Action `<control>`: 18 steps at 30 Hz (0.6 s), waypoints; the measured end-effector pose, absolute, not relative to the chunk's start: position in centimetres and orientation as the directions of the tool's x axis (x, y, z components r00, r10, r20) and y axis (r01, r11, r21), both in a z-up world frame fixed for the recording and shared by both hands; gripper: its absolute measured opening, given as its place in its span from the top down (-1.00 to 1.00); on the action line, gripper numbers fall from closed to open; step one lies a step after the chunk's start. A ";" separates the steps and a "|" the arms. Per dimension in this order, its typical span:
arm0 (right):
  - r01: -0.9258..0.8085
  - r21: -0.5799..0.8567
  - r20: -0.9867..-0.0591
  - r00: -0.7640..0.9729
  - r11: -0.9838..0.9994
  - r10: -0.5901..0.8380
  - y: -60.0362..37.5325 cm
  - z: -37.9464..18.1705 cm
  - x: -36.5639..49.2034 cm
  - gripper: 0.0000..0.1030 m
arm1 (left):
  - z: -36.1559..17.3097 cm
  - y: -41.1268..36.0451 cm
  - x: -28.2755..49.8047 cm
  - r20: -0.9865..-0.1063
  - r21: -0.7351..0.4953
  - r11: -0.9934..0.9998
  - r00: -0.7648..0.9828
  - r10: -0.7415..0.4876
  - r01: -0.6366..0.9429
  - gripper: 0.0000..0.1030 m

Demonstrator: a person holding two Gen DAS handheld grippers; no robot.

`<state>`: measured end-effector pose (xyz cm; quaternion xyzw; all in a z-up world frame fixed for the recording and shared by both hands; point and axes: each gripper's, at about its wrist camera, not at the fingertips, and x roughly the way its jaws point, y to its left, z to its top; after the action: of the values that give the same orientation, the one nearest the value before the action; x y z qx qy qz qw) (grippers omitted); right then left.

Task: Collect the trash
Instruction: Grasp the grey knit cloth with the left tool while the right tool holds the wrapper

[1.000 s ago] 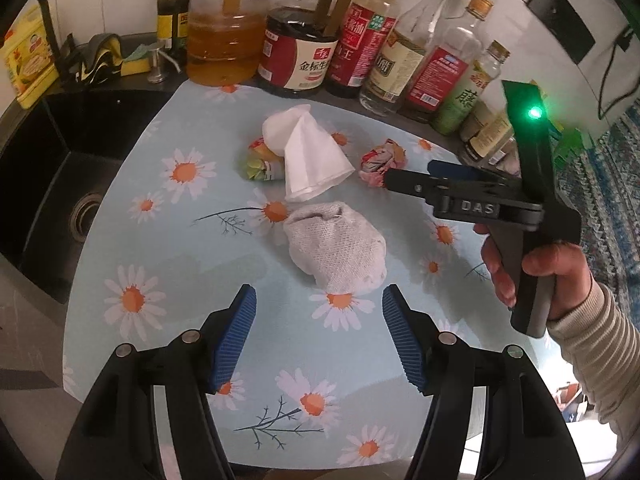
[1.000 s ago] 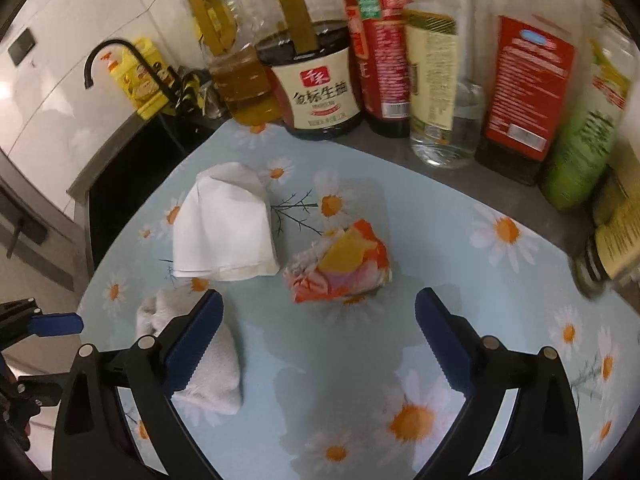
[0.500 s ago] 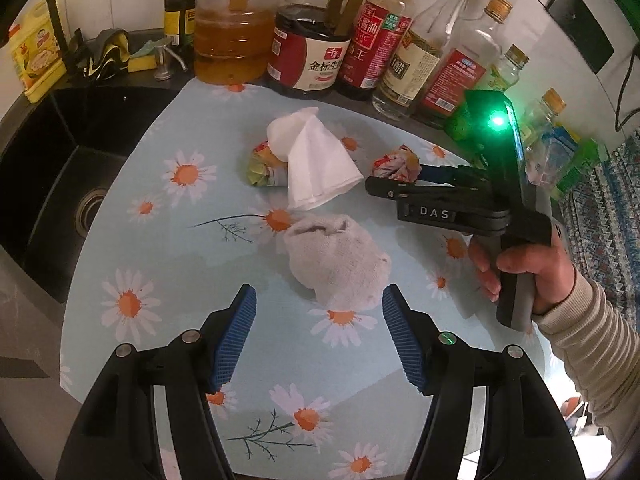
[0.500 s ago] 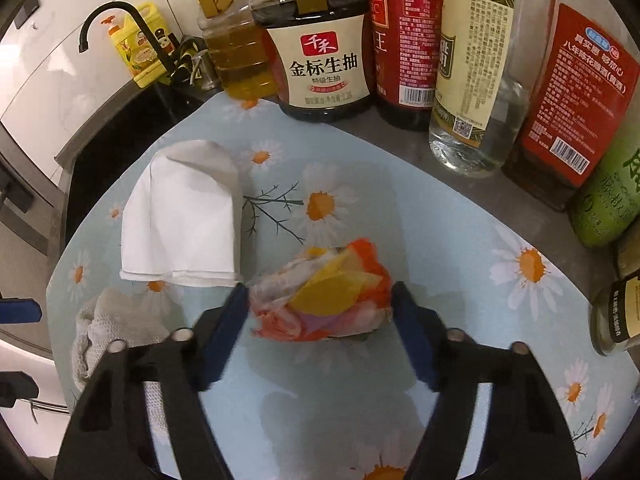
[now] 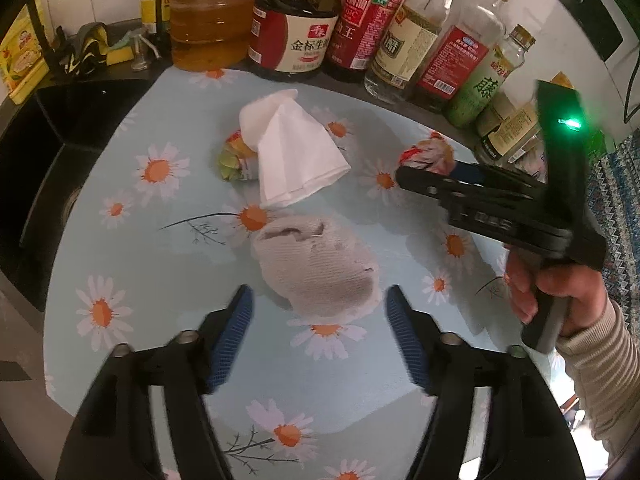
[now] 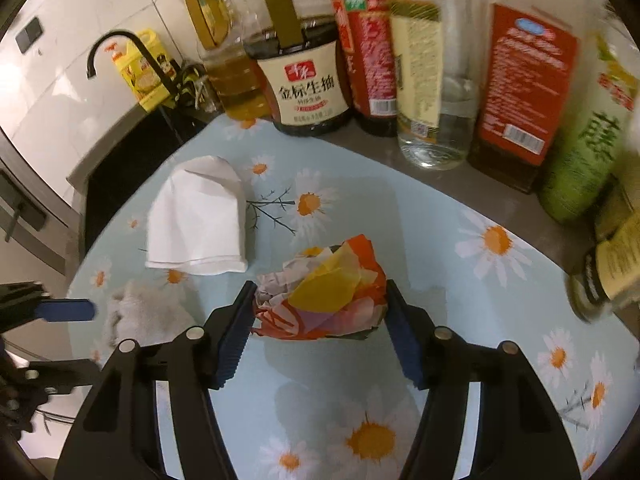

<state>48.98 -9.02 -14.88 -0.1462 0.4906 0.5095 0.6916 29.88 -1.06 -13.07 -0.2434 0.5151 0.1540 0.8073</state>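
My right gripper (image 6: 320,332) is shut on a crumpled orange and yellow wrapper (image 6: 324,292) on the daisy mat; both blue pads touch its sides. It also shows in the left wrist view (image 5: 430,166) with the wrapper (image 5: 426,154). My left gripper (image 5: 318,336) is open and empty, just in front of a crumpled grey-white paper towel (image 5: 316,264). A folded white tissue (image 5: 296,152) lies further back, and it shows in the right wrist view (image 6: 198,220). A second colourful wrapper (image 5: 232,158) lies partly hidden behind the tissue.
A row of oil, soy sauce and vinegar bottles (image 5: 292,28) lines the back of the counter, close behind the right gripper (image 6: 436,80). A black sink (image 5: 36,168) with a tap (image 6: 116,52) lies to the left. The mat's front edge (image 5: 280,464) is near me.
My right gripper has moved forward around the orange wrapper and closed from wide open until its pads press it. My left gripper has stayed open near the paper towel.
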 end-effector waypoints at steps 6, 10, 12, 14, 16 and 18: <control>-0.824 0.345 -0.805 -0.013 0.450 0.594 -12.0 -13.4 48.2 -0.22 | -14.2 -1.3 31.1 -0.915 -0.222 0.839 0.403 -0.004 -0.496 -0.50; -0.805 0.366 -0.801 -0.018 0.466 0.599 -13.5 -13.4 47.7 -0.22 | -14.8 -1.0 31.7 -0.921 -0.197 0.842 0.389 0.017 -0.502 -0.50; -0.799 0.378 -0.794 -0.021 0.467 0.608 -14.4 -13.2 47.4 -0.22 | -15.2 -1.0 32.1 -0.925 -0.181 0.850 0.379 0.023 -0.494 -0.46; -0.792 0.387 -0.788 -0.019 0.472 0.615 -15.2 -13.0 47.2 -0.22 | -15.4 -1.0 32.6 -0.926 -0.168 0.856 0.375 0.032 -0.488 -0.21; -0.783 0.401 -0.780 -0.019 0.476 0.625 -15.8 -12.7 47.0 -0.22 | -15.8 -0.9 33.0 -0.930 -0.170 0.857 0.366 0.024 -0.487 -0.15; -0.780 0.404 -0.776 -0.014 0.479 0.631 -16.4 -12.3 46.7 -0.22 | -15.9 -0.8 33.2 -0.932 -0.170 0.857 0.362 0.021 -0.487 -0.08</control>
<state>46.75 -16.37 -12.34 -0.0740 0.5021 0.5051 0.6981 33.22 -0.83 -15.85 -0.2150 0.5418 0.1596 0.7967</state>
